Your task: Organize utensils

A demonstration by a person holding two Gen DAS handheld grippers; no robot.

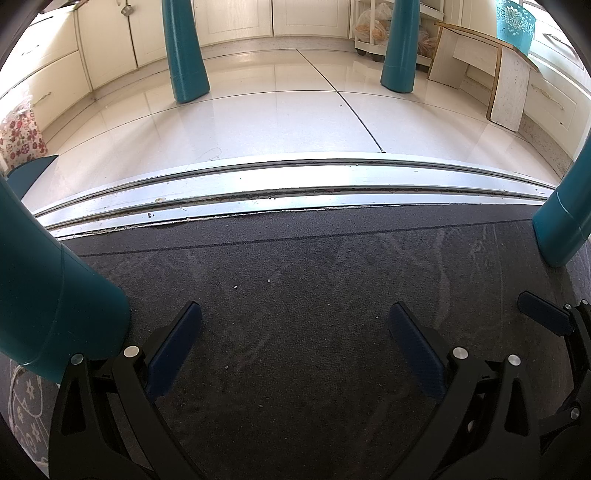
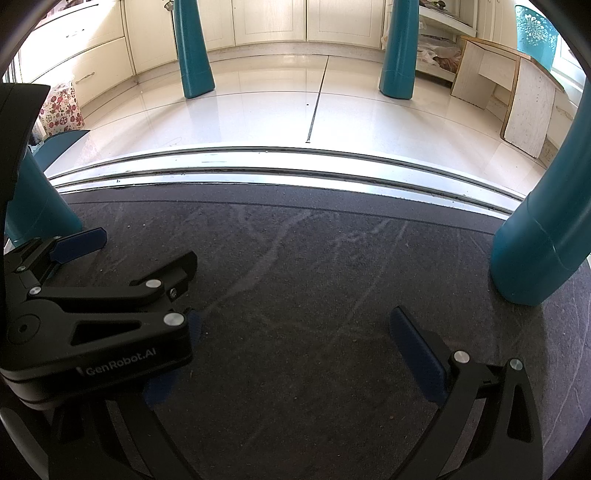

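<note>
I am holding both tools low over the dark grey carpet mat, and neither is carrying anything. The left gripper is standing with its blue-padded fingers spread wide apart, nothing between them but bare mat. The right gripper is also spread wide; its right blue pad is showing clearly, while its left finger is mostly hidden behind the left tool's black body, which is crossing the lower left of the right wrist view. In the left wrist view the right tool's finger is peeking in at the far right edge, so the two are sitting just beside each other. I am seeing no utensils anywhere: no spoon, fork, knife, tray or holder in either view, so I cannot say where the task's things are lying. Ahead of the fingers the silver metal door track is running across, and beyond it the glossy white tiled floor. Teal tapered table legs are standing ahead and to both sides, so I am judging the rig is pointing under a table. Cream cabinet doors are lining the far wall, and a pale wooden stool is lying tipped ahead to the right. My read: sorting is not showing as started here; finding the utensils, gripping and placing all appear left to do.
</note>
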